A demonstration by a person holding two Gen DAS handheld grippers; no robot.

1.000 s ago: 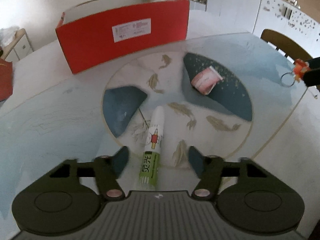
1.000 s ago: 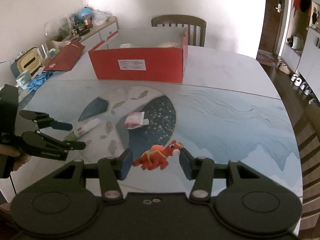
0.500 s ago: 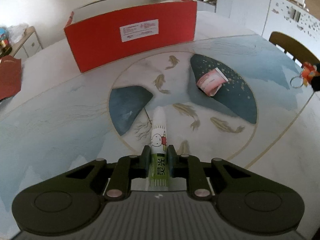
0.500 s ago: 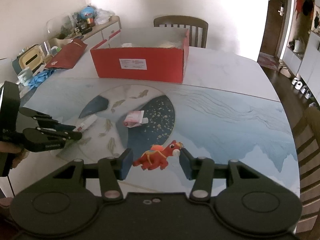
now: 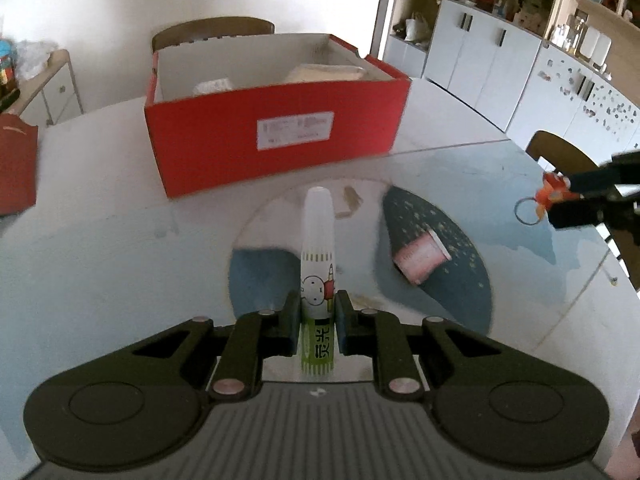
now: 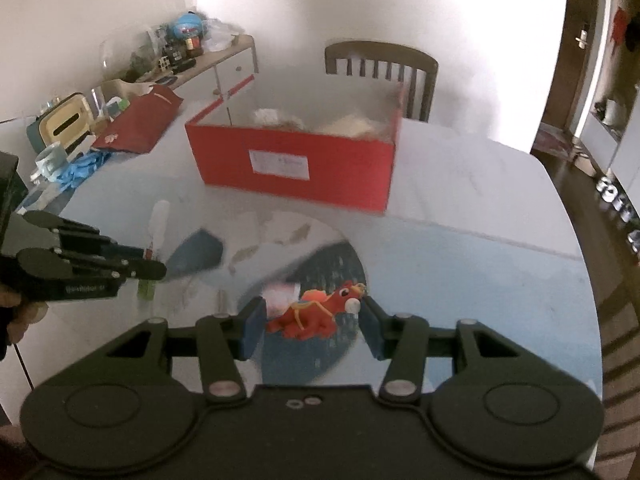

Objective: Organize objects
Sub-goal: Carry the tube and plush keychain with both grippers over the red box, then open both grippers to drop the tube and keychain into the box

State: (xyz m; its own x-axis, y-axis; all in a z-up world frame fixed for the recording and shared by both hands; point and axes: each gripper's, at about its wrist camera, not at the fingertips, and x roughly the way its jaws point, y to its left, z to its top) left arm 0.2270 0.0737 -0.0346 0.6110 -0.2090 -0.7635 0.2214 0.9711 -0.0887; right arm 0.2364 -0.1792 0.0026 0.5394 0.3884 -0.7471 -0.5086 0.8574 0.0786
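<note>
Glue stick point(image 5: 318, 276) sits clamped between left jaws (right jaws hold red horse toy point(image 6: 316, 310))

The box point(image 5: 276, 128) stands at the back of the worktop point(image 5: 100, 248), a chair point(image 6: 380, 64) behind it. The cup point(image 5: 420, 258) lies right of the glue tube point(image 5: 318, 264).

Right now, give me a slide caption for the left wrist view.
Left gripper clamps a green-and-white tube pointed toward the open red box; a pink cup lies on the table.
</note>
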